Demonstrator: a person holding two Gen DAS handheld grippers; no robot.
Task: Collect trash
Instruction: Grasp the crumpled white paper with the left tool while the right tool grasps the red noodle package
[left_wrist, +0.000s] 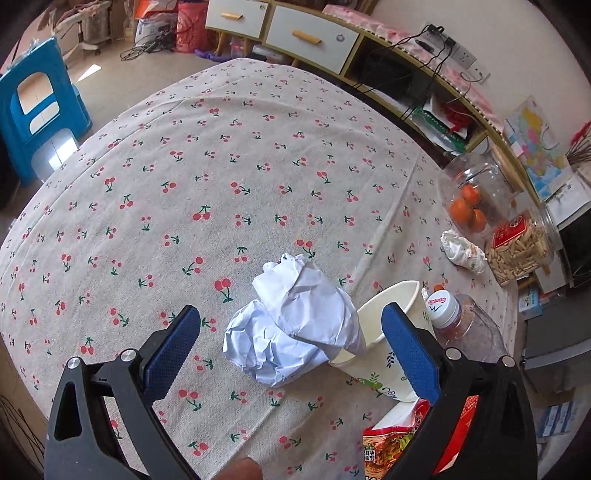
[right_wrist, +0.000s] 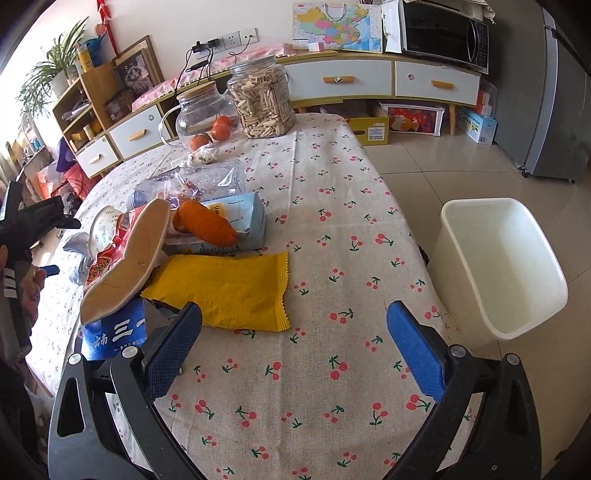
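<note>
My left gripper (left_wrist: 291, 350) stands open around the crumpled paper (left_wrist: 291, 328), which half hides the paper cup (left_wrist: 384, 332); my right gripper (right_wrist: 295, 347) is open and empty.

Both fisheye views look steeply down from close above the cherry-print cloth surface (left_wrist: 221, 177), each past its own open jaws. The left faces a white crumpled paper ball (left_wrist: 291, 325); the right faces a white plastic bin (right_wrist: 502, 266). Both share the seed-filled clear jar (left_wrist: 521, 247).

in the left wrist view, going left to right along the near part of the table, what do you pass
crumpled white paper → paper cup lying on its side → plastic bottle with a white cap; farther right, toward the back, the jar of seeds
</note>
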